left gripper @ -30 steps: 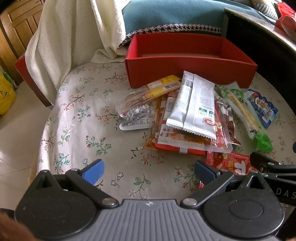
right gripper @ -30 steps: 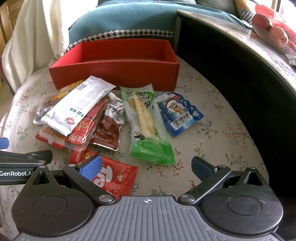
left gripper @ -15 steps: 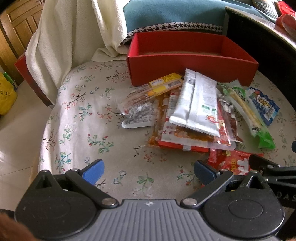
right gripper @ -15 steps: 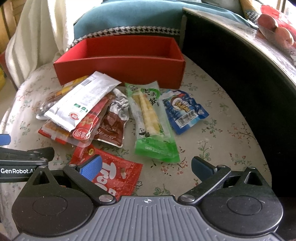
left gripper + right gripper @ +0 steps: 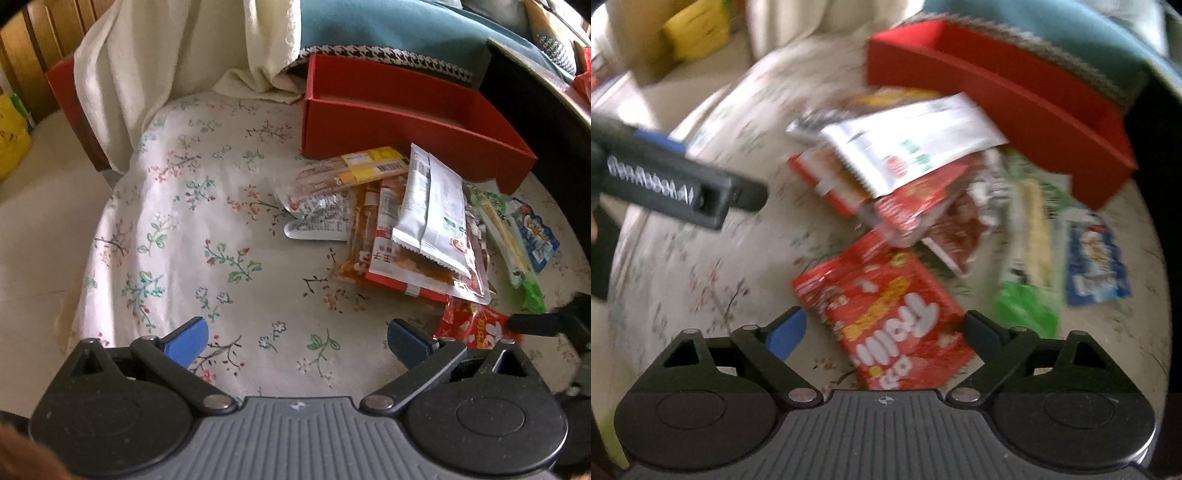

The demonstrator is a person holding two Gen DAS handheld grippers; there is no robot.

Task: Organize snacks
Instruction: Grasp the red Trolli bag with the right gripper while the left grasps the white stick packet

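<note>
Your right hand-held gripper (image 5: 882, 334), jaws just narrowing but ungripped, straddles red pack (image 5: 886, 325) for pickup to box (image 5: 1015, 107); left hand-held gripper (image 5: 295, 341) released, idle over cloth.

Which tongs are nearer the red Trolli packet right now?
Right. The right tongs straddle the red Trolli packet, open, jaws just closing some. The left tongs sit beside it over bare floral cloth, open.

One red box (image 5: 406, 125), about nine snack packets (image 5: 432, 218) in a pile, and two grippers.
</note>
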